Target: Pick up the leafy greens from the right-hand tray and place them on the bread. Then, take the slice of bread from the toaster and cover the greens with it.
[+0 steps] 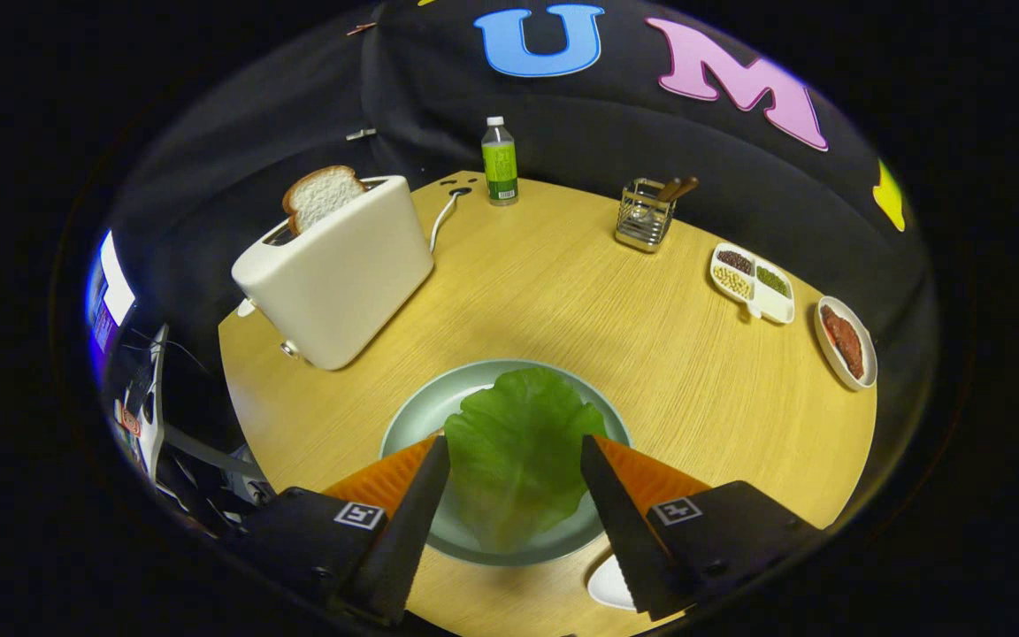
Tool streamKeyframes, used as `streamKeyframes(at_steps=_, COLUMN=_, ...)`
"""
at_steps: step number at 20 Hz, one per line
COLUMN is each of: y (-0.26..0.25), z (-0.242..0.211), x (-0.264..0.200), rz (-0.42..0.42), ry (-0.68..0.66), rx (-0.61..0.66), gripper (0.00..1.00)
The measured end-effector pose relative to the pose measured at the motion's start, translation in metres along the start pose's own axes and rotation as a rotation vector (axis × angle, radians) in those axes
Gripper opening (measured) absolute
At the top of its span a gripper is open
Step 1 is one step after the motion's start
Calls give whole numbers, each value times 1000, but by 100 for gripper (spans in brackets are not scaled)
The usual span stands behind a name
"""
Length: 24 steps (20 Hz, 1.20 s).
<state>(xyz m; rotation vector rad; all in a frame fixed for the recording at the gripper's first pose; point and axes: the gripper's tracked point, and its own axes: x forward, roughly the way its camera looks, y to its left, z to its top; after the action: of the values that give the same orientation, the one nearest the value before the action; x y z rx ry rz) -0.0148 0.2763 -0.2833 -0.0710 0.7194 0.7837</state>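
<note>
A green lettuce leaf (518, 451) lies flat over the grey-green plate (421, 416) and spans the gap between my fingers. My gripper (514, 442) hangs just above the plate, open, with a fingertip at each side edge of the leaf. Any bread on the plate is hidden under the leaf. Beyond the plate to the left stands the cream toaster (341, 274), with a slice of white bread (322, 196) sticking up out of its slot.
The round wooden table (563, 292) carries a green-labelled bottle (500, 162) at the back, a wire utensil holder (645, 215), a divided dish of beans (753, 283) and an oval dish of meat (846, 343) to the right. A white tray edge (609, 586) peeks out by my right finger.
</note>
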Motion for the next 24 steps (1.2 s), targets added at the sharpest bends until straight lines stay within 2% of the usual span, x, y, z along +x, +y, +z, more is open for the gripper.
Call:
streamKeyframes(at_steps=3, y=0, z=18, x=-22, rz=-15, ry=-80, rx=-27, gripper=99)
streamKeyframes(at_steps=9, y=7, z=90, x=-87, rz=-41, ry=-295, rx=-132, gripper=99)
streamKeyframes(at_steps=14, y=50, z=166, x=-130, rz=5, ry=-443, rx=-215, gripper=98)
streamKeyframes(at_steps=18, y=96, z=206, x=-136, rz=62, ry=-491, rx=-220, gripper=98)
streamKeyframes(at_steps=24, y=143, z=234, x=-103, rz=106, ry=-486, rx=-193, gripper=97)
